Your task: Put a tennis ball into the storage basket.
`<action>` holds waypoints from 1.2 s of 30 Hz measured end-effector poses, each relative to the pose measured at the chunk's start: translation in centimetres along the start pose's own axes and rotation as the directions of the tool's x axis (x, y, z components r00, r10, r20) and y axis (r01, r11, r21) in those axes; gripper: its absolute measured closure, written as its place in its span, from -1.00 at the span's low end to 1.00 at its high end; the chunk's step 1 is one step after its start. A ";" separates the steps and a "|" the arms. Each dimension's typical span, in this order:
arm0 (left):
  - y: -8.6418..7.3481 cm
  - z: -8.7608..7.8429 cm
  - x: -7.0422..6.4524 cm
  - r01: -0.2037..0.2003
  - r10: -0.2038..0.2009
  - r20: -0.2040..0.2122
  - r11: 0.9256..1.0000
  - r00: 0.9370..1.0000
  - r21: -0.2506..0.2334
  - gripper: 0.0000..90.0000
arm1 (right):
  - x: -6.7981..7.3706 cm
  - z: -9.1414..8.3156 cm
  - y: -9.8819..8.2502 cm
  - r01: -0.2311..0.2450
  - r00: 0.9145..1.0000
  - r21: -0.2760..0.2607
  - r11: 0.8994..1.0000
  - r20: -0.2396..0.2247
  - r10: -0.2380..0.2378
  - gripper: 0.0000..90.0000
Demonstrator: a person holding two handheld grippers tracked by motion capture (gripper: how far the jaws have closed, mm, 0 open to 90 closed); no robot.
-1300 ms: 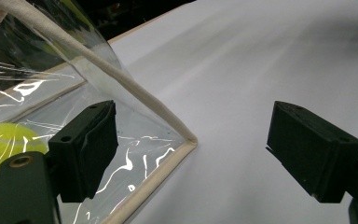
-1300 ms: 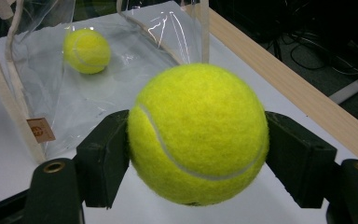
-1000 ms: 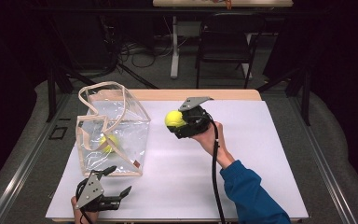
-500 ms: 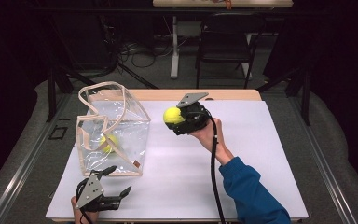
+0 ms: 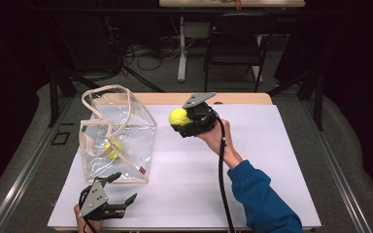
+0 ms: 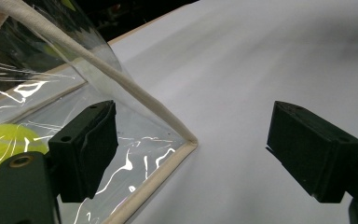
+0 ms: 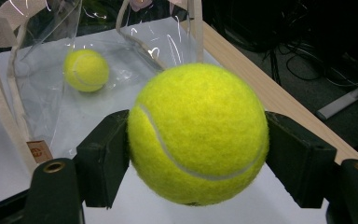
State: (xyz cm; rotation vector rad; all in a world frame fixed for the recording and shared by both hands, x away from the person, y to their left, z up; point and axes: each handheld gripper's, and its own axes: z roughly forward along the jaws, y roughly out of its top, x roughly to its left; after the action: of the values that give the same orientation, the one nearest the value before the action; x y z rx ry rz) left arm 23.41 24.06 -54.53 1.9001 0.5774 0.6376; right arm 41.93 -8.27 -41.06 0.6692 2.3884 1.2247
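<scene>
1. High view: the right gripper [image 5: 183, 122] is hanging above the far middle of the white surface [image 5: 272, 160], its fingers clamping a yellow tennis ball [image 5: 178, 117]. A clear bag [image 5: 116, 133] with tan trim is standing open near the surface's left edge, and a second ball [image 5: 112, 149] is lying inside it. The left gripper [image 5: 121, 191] is resting by the near-left corner, just beside the bag's near bottom corner, fingers apart and holding nothing.

2. Left gripper view: the fingers [image 6: 91, 147] are standing wide apart, with the bag's tan-edged corner [image 6: 186, 140] lying between them, untouched.

3. Right gripper view: both fingers [image 7: 105, 156] are pressing the held ball [image 7: 198, 135] at its widest line, one on each side; the bag's open mouth [image 7: 135, 28] is showing beyond.

4. Handling, by judgement: the ball is looking light, fuzzy and springy, so gripping across the middle is suiting it. The bag is looking thin and floppy; the stiffer trim is seeming the best hold.
</scene>
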 end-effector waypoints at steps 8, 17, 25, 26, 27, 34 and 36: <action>0.0 0.0 0.0 0.001 -0.001 0.000 1.000 1.000 -0.001 -0.65 | -0.1 0.0 0.6 0.006 1.000 -0.004 1.000 -0.003 -0.006 -0.42; 0.0 0.0 0.0 0.002 -0.002 0.001 1.000 1.000 -0.003 -0.65 | -0.1 0.0 1.2 0.010 1.000 -0.009 1.000 -0.003 -0.010 -0.42; 0.0 0.0 0.0 0.003 -0.003 -0.001 1.000 1.000 -0.002 -0.65 | -0.1 0.1 1.6 0.015 1.000 -0.013 1.000 0.000 -0.015 -0.42; 0.0 0.0 0.0 0.003 -0.003 -0.001 1.000 1.000 -0.001 -0.65 | -0.1 0.1 1.7 0.016 1.000 -0.014 1.000 -0.001 -0.016 -0.42; 0.0 0.0 0.0 0.003 -0.003 0.000 1.000 1.000 -0.002 -0.65 | -0.1 0.2 1.8 0.018 1.000 -0.016 1.000 0.000 -0.018 -0.42; 0.0 0.0 0.0 0.001 -0.001 -0.001 1.000 1.000 -0.001 -0.65 | 0.0 0.1 2.3 0.023 1.000 -0.023 0.999 -0.001 -0.023 -0.42; 0.0 0.0 0.0 0.001 -0.001 0.001 1.000 1.000 -0.001 -0.65 | 0.0 0.1 2.4 0.024 1.000 -0.025 0.999 0.000 -0.024 -0.42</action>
State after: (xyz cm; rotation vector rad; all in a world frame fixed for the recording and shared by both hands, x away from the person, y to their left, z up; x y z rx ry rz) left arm 23.44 24.10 -54.52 1.8995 0.5768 0.6359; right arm 42.59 -6.99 -39.11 0.6312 2.3699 1.2429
